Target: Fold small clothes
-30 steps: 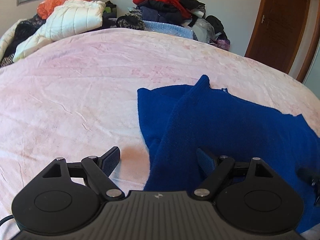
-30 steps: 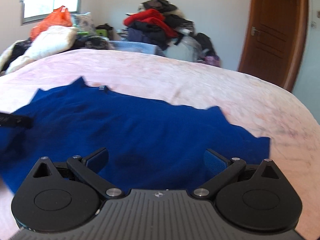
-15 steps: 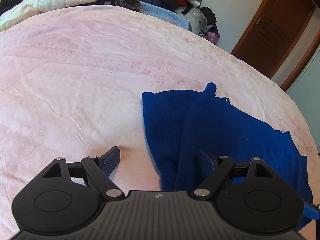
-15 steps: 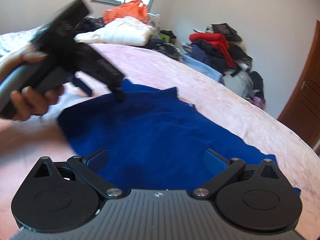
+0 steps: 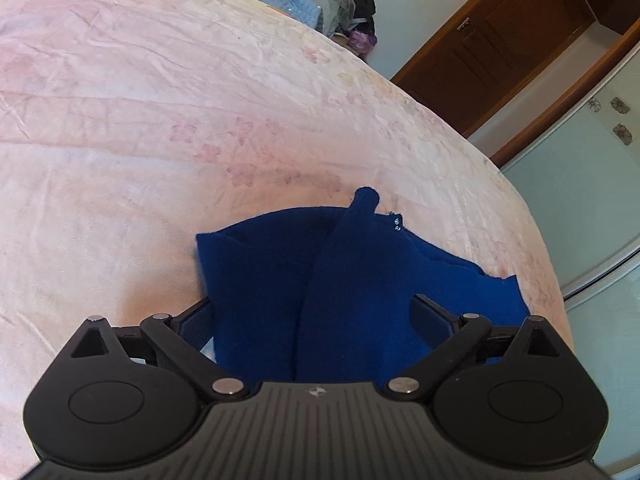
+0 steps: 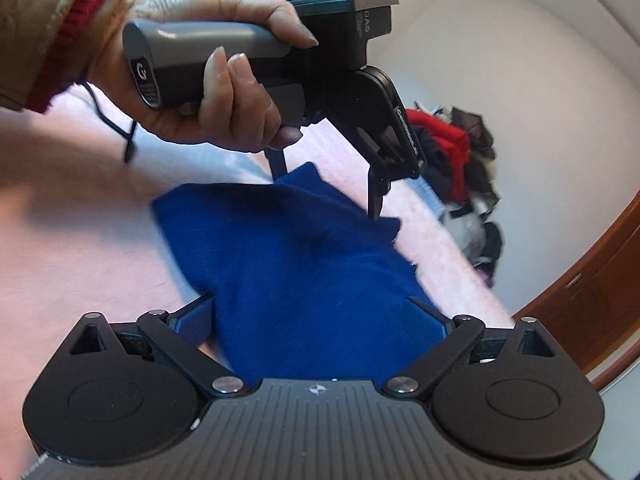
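On a pink bed [image 5: 160, 128], a partly folded blue garment [image 5: 352, 280] lies spread flat, judged ready for its next fold. Right tool [image 6: 316, 320] gapes, ungripped, cloth running from between its fingers toward 12 o'clock. Left tool [image 5: 316, 320], jaws opening and clear of the cloth, hovers over the garment's far end, a hand [image 6: 224, 80] steering it down.
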Action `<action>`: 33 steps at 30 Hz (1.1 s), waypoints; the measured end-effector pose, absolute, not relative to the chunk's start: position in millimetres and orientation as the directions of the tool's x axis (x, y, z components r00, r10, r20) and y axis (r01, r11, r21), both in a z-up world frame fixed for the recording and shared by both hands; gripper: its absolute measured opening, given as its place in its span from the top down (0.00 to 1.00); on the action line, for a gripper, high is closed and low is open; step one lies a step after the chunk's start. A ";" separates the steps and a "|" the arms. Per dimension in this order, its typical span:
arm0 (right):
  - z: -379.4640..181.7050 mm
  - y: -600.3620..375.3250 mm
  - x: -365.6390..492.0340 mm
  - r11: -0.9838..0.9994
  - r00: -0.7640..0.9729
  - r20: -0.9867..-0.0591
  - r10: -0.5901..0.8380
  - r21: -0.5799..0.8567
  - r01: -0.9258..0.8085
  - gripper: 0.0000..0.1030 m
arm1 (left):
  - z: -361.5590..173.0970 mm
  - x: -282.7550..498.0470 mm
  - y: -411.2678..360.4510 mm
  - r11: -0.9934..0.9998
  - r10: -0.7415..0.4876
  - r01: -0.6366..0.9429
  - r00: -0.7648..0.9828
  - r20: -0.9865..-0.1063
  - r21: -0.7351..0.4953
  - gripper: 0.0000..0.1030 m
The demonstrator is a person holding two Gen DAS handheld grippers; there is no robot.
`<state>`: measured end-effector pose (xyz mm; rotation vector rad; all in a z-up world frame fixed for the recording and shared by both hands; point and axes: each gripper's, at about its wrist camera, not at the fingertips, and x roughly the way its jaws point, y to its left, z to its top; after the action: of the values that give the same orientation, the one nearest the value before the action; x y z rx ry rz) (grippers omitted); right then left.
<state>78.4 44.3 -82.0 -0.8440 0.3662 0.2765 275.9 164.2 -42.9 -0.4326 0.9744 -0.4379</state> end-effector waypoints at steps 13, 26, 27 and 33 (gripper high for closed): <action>-91.7 62.5 72.2 0.616 0.903 -0.401 0.153 -0.676 -0.405 0.57 | -36.5 290.7 114.6 0.924 -0.382 0.205 0.528 -0.759 -0.324 0.41; -87.3 60.6 52.9 0.634 0.869 -0.441 0.223 -0.611 -0.473 0.90 | -26.2 266.1 90.6 0.977 -0.202 0.180 0.609 -0.767 -0.115 0.86; -83.5 58.8 54.9 0.653 0.864 -0.447 0.231 -0.587 -0.478 0.91 | -23.9 263.3 86.6 0.979 -0.182 0.184 0.617 -0.766 -0.085 0.87; -63.3 37.0 51.8 0.728 0.852 -0.452 0.265 -0.485 -0.484 0.92 | -11.4 249.1 70.4 0.981 -0.112 0.193 0.659 -0.743 0.023 0.88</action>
<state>51.8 37.0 -63.3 -0.6309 0.3685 0.4231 249.1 70.4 -11.4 0.1030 0.8333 -0.1730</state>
